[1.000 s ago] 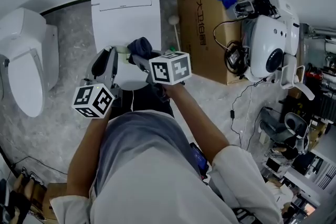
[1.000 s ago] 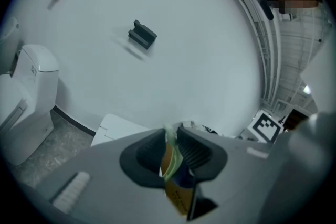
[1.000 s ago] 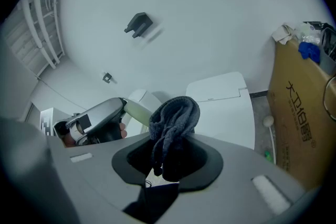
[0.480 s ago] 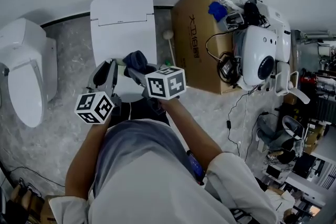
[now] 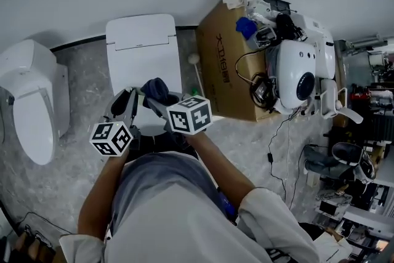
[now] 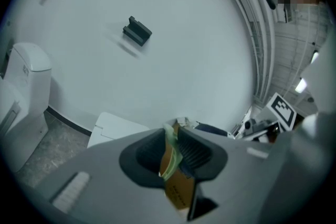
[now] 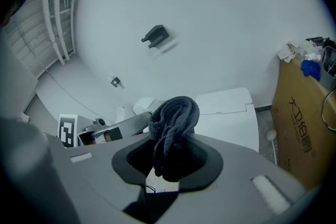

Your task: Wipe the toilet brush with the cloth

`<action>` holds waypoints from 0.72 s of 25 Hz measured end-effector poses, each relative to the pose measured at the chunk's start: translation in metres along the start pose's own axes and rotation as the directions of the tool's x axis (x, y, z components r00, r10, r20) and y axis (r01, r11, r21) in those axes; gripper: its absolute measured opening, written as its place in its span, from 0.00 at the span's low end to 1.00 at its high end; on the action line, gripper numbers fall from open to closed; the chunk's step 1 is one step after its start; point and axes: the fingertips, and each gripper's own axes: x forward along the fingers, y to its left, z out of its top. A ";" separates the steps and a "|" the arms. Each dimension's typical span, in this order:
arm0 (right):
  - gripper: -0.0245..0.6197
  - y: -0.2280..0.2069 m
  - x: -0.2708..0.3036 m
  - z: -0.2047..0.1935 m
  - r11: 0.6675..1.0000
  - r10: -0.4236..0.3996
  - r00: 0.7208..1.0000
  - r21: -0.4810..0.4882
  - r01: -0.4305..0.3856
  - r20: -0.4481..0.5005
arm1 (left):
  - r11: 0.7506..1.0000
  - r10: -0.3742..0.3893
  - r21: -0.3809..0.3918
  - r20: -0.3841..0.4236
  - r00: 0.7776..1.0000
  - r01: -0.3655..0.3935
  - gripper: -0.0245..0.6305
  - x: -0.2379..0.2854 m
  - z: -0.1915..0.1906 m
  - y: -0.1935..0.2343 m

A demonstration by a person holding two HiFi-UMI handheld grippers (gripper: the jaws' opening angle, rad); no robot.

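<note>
Left gripper (image 6: pixel 173 153): held low in front of the person, its fingers (image 6: pixel 195 152) pinching a thin pale-green piece with a brown tag. This piece appears to be part of the toilet brush (image 6: pixel 172 161), and only this short stretch of it shows.
Right gripper (image 7: pixel 167 159): just beside the left one, its fingers pressed onto a bunched dark cloth (image 7: pixel 173 118) that stands up out of them.
Cloth and brush: in the head view the cloth sits right at the pale-green tip coming from the left gripper. Whether the two touch cannot be told.
Where this happens: both grippers hover over the front edge of a white toilet (image 5: pixel 144 46) with its lid down.
Second toilet (image 5: pixel 28 95): to the person's left and well apart from the grippers.
Cardboard box (image 5: pixel 225 71): on the right, beside the closed toilet, with a white machine (image 5: pixel 295 77) and tangled cables on and behind it.
White ball-ended stick (image 5: pixel 193 59): it leans in the gap between the closed toilet and the cardboard box, and neither gripper touches it.
Floor (image 5: pixel 80 71): grey and speckled, with a dark cable trailing along it on the right.
</note>
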 end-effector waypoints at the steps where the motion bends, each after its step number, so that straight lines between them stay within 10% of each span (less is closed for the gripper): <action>1: 0.18 0.002 -0.002 0.001 1.000 0.001 1.000 -0.001 -0.001 0.009 | 1.000 -0.004 0.013 -0.004 1.000 0.004 0.04 -0.001 0.000 -0.001; 18: 0.18 0.017 -0.039 0.018 1.000 0.010 0.987 0.003 -0.010 0.162 | 0.992 -0.053 0.112 -0.039 0.998 0.057 0.04 -0.032 0.017 -0.020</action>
